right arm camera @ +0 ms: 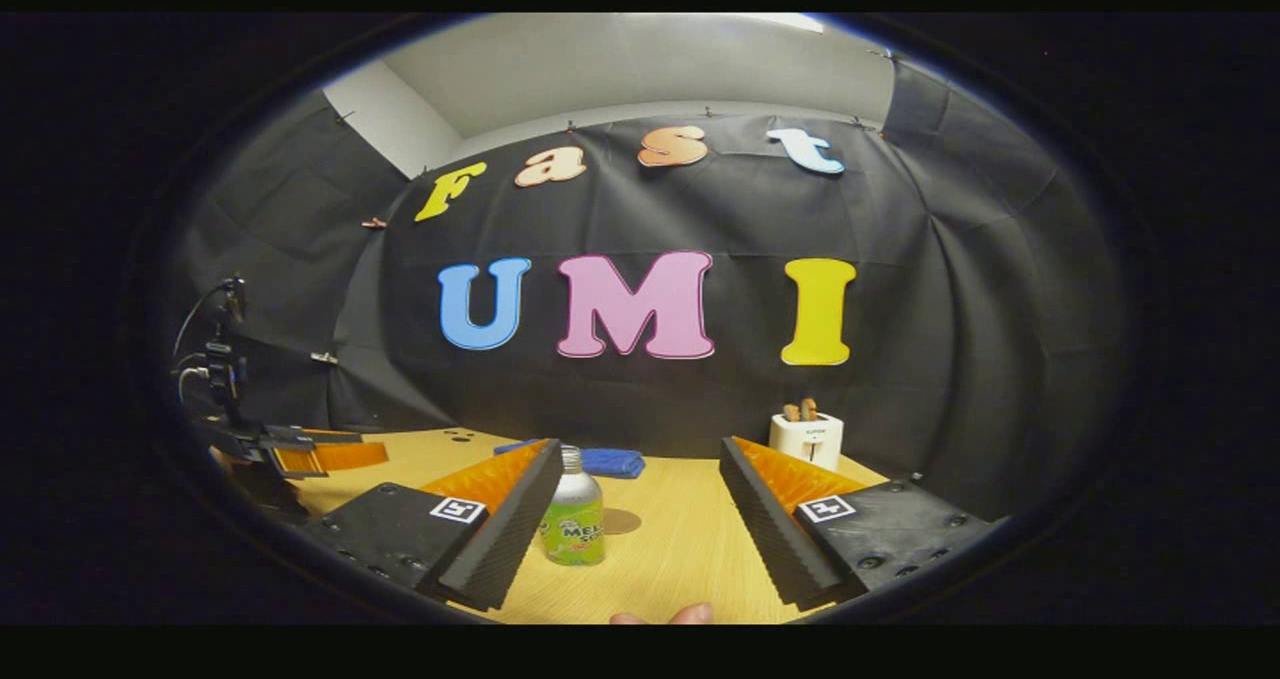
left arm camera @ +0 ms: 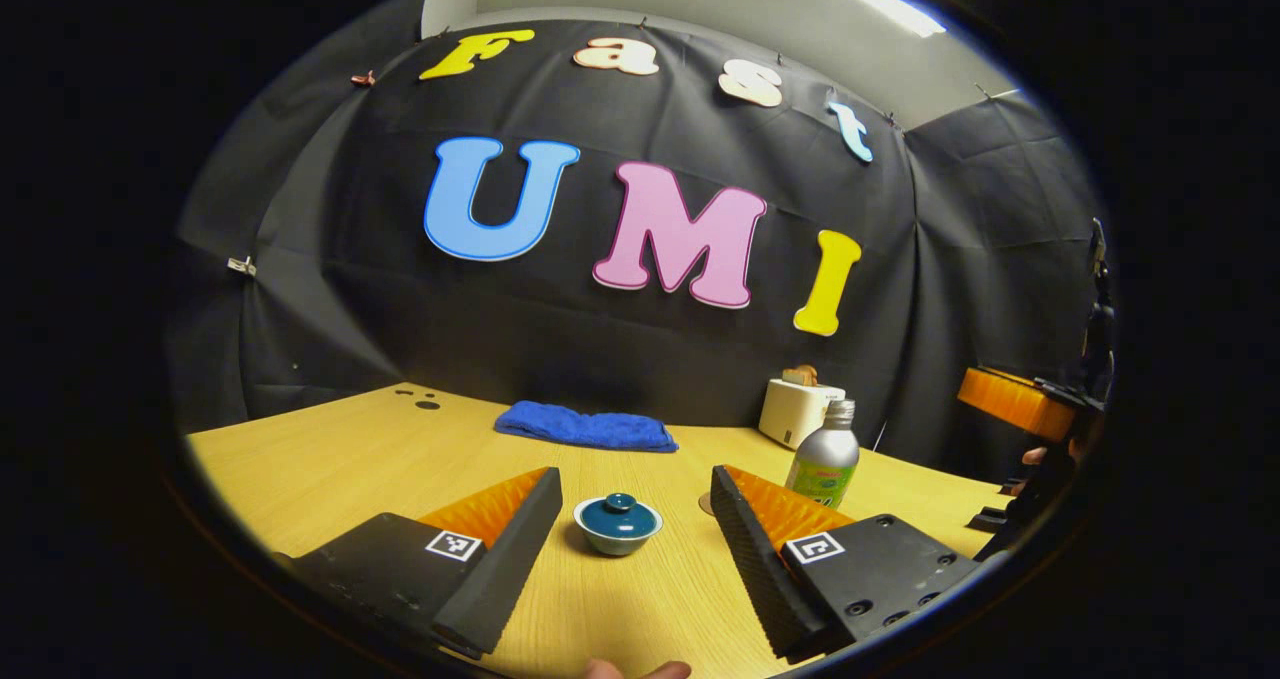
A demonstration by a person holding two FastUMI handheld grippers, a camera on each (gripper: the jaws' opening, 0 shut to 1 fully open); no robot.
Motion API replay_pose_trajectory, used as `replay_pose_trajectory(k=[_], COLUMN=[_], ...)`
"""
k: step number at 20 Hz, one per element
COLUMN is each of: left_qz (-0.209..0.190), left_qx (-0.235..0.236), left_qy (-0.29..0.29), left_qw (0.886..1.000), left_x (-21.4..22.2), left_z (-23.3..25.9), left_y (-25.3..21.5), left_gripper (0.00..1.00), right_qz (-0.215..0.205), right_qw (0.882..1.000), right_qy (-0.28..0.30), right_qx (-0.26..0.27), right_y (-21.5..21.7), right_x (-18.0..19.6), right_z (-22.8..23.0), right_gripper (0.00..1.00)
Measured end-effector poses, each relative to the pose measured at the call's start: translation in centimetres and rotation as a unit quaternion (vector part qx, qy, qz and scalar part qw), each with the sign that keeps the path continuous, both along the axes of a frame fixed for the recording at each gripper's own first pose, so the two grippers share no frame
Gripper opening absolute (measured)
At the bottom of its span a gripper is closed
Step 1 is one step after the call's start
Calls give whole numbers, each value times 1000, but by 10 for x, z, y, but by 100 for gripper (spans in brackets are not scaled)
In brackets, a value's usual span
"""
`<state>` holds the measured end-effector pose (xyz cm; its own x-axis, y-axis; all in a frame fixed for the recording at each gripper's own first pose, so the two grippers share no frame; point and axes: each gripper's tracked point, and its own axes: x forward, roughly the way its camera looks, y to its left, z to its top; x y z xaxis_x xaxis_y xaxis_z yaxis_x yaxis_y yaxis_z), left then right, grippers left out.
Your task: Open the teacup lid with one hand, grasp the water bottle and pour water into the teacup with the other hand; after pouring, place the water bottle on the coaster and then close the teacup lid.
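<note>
A small teal teacup [left arm camera: 617, 525] with its lid and knob on stands on the wooden table [left arm camera: 340, 459]. It sits ahead of my left gripper [left arm camera: 634, 487], between the lines of its wide-apart fingers, untouched. To its right a silver water bottle [left arm camera: 826, 456] with a green label stands upright, partly behind the right finger. A round coaster [left arm camera: 705, 503] peeks out beside that finger. In the right gripper view the water bottle [right arm camera: 572, 512] stands just inside the left finger of my right gripper [right arm camera: 640, 459], which is open and holds nothing. The coaster [right arm camera: 620, 521] lies behind the bottle.
A folded blue towel [left arm camera: 585, 427] lies at the table's back, and a white toaster [left arm camera: 798, 409] with bread stands back right. The other gripper [left arm camera: 1030, 409] shows at the far right edge; in the right gripper view the left gripper [right arm camera: 290, 454] shows at far left.
</note>
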<state>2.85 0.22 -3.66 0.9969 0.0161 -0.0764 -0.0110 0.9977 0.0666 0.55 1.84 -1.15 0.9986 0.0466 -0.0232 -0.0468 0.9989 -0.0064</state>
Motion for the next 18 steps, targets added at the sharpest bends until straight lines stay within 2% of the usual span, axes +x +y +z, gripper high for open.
replay_pose_trajectory(k=[6,9,12,15,18], left_qz=[17,27,31,31,36], left_qx=[34,55,57,57,54], left_qy=[80,90,96,111,120], left_qw=[996,994,993,992,991], left_x=[48,63,78,93,99], left_z=[-45,-54,-60,-70,-79], left_y=[12,15,16,15,15], left_gripper=[94,92,83,82,73], right_qz=[8,7,7,4,2], right_qw=[1000,1000,1000,1000,999], right_qy=[4,7,8,5,3], right_qx=[7,13,19,24,32], right_y=[5,2,0,-4,-8], right_x=[4,6,6,5,4], right_z=[-3,-6,-6,-4,-2], right_gripper=[97,97,97,97,97])
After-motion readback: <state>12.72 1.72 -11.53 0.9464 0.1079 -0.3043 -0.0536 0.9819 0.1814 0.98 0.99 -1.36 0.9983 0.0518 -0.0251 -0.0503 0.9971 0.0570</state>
